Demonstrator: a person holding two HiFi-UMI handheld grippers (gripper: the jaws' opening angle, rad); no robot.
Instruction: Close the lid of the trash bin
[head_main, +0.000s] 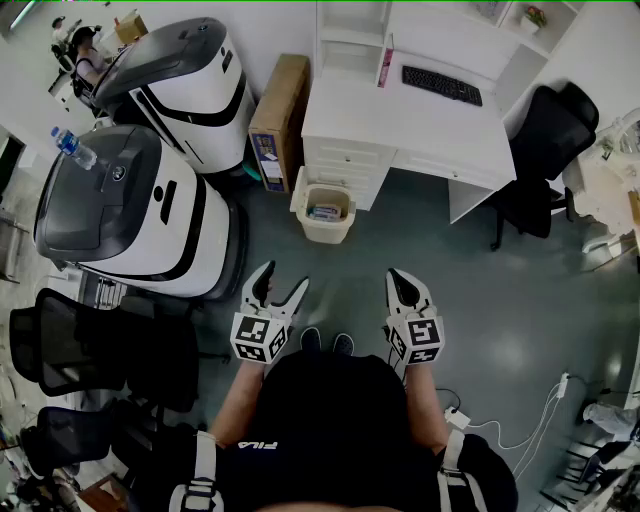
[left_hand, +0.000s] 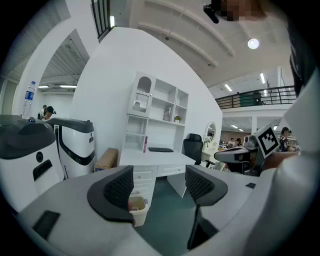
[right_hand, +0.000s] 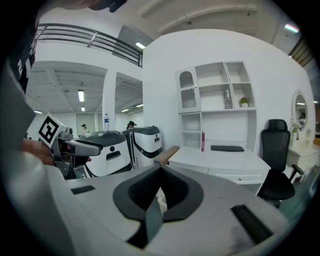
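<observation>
Both bare forearms are reaching forward from the person's torso, side by side and apart, each tipping its claw slightly downward over the grey-green floor; the marker cubes are facing up. The left gripper (head_main: 284, 278) (left_hand: 159, 182) is standing released, its jaws spread wide with nothing between the pads; the right gripper (head_main: 396, 278) (right_hand: 159, 172) is clenched, its jaws pressing together on nothing. Ahead of both claws and well apart from them, nearer the left one's line, the trash bin (head_main: 327, 232) (left_hand: 140, 212) is sitting on the floor with its top open and its contents showing; in the left gripper view it is peeking out beside the left jaw. Just beyond it the white desk (head_main: 400, 125) is standing, carrying a keyboard (head_main: 442, 85); a cardboard box (head_main: 278, 120) is leaning at the desk's left; a black chair (head_main: 545, 140) is standing far ahead-right of the right claw.
</observation>
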